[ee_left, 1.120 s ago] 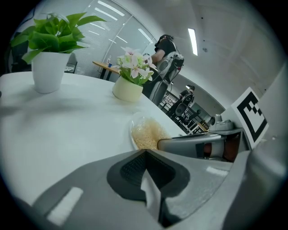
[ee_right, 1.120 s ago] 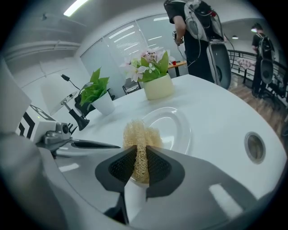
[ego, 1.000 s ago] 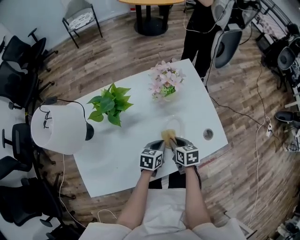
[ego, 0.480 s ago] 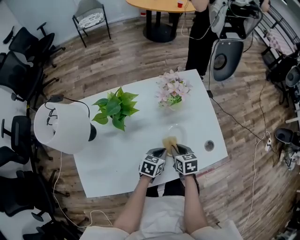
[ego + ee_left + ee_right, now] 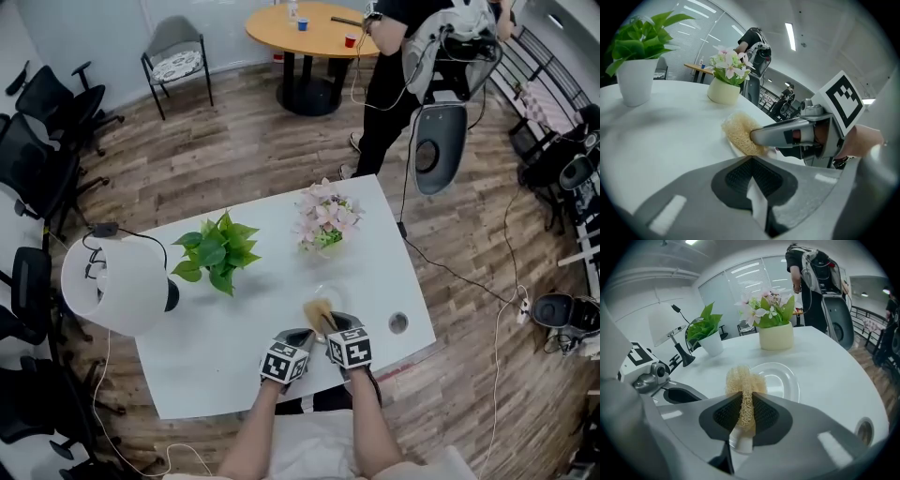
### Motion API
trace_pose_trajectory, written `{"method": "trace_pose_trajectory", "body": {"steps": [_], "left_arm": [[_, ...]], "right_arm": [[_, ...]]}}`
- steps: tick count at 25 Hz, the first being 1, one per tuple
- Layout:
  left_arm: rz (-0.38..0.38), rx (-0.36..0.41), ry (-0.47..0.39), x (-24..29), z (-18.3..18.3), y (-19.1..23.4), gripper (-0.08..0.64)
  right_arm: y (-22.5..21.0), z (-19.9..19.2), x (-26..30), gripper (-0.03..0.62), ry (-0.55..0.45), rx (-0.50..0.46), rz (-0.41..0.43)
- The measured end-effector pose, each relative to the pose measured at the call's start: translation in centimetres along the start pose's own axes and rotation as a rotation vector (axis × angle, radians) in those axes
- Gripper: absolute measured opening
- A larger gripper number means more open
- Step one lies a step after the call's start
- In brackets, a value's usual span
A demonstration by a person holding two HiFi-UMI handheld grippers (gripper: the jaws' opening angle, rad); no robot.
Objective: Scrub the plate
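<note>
A clear round plate [image 5: 333,292] [image 5: 783,378] lies near the front edge of the white table [image 5: 234,356]. My right gripper [image 5: 326,324] [image 5: 744,401] is shut on a tan loofah sponge [image 5: 316,311] [image 5: 743,380], which sits at the plate's near left rim. In the left gripper view the sponge [image 5: 739,133] pokes out of the right gripper's fingers [image 5: 783,136]. My left gripper [image 5: 302,337] [image 5: 750,161] is just left of the right one with its jaws together. A thin white strip shows in their seam; I cannot tell what it is.
A green potted plant [image 5: 217,251] and a pot of pink flowers [image 5: 322,223] stand behind the plate. A white desk lamp [image 5: 112,286] is at the table's left. A cable hole [image 5: 398,323] is right of the plate. A person [image 5: 389,66] stands beyond the table; chairs surround it.
The head view has shifted, so the table sits lower and further left in the picture. Both grippers and the sponge stay at the plate's near rim. The person at the back stepped away.
</note>
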State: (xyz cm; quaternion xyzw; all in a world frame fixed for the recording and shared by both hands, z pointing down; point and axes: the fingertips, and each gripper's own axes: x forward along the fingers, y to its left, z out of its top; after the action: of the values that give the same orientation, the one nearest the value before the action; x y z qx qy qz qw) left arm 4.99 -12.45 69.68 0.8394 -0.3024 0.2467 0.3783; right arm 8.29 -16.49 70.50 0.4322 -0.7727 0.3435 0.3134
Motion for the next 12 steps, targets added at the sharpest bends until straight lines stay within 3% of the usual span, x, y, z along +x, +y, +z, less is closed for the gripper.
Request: {"method": "trace_pose_trajectory", "body": {"steps": [12], "left_arm": [[0.003, 0.006, 0.003, 0.5, 0.3, -0.3, 0.001]], "right_arm": [[-1.3, 2.0, 0.9, 0.084, 0.013, -0.065, -0.002]]}}
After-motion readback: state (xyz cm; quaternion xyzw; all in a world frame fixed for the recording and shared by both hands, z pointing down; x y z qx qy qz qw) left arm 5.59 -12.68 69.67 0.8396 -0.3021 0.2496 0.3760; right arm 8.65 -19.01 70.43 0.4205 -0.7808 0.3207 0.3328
